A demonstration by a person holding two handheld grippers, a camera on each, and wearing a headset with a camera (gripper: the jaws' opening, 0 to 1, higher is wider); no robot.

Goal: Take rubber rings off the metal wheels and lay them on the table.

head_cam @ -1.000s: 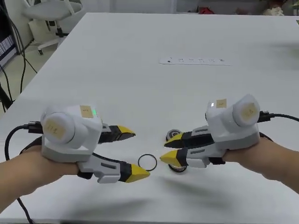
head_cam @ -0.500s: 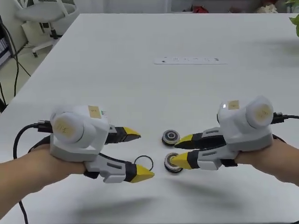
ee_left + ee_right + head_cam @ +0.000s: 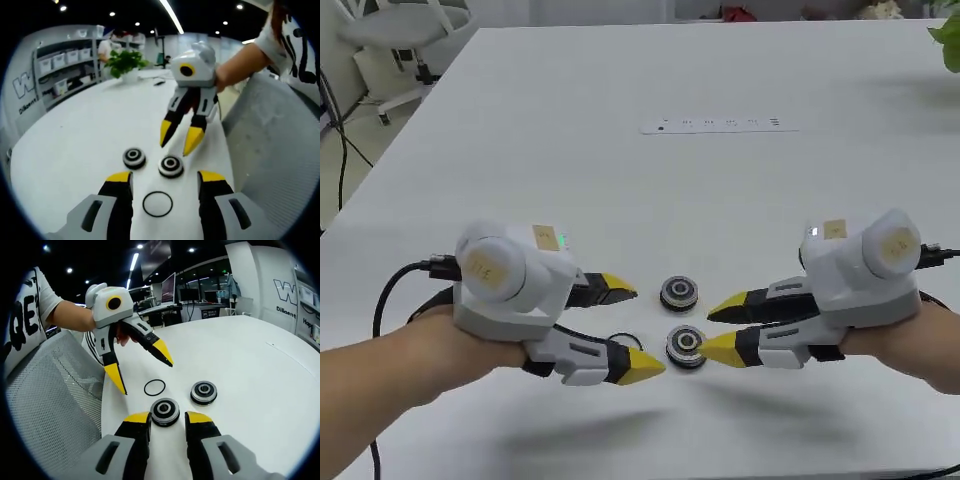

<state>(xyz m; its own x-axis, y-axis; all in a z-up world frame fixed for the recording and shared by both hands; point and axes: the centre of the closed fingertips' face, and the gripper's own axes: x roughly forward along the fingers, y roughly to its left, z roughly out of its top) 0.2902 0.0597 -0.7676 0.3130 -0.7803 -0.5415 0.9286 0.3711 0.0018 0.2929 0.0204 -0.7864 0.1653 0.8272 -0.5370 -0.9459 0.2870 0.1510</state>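
Two metal wheels lie on the white table (image 3: 620, 180), the farther wheel (image 3: 679, 292) and the nearer wheel (image 3: 686, 343). Both wheels still wear dark rubber rings. One loose black ring (image 3: 623, 336) lies flat on the table between my left gripper's (image 3: 632, 328) open jaws, partly hidden by the lower jaw. In the left gripper view the ring (image 3: 144, 204) sits just behind the fingertips of the left gripper (image 3: 165, 176). My right gripper (image 3: 717, 328) is open, its tips just right of the nearer wheel (image 3: 165, 411), which sits at the mouth of its jaws.
A white power strip (image 3: 718, 125) lies farther back on the table. An office chair (image 3: 405, 30) stands off the far left corner. The near table edge runs just below both hands.
My right gripper has drawn back to the right, uncovering both wheels. My left gripper has edged forward, so the loose ring now lies between its jaws. The head camera has shifted.
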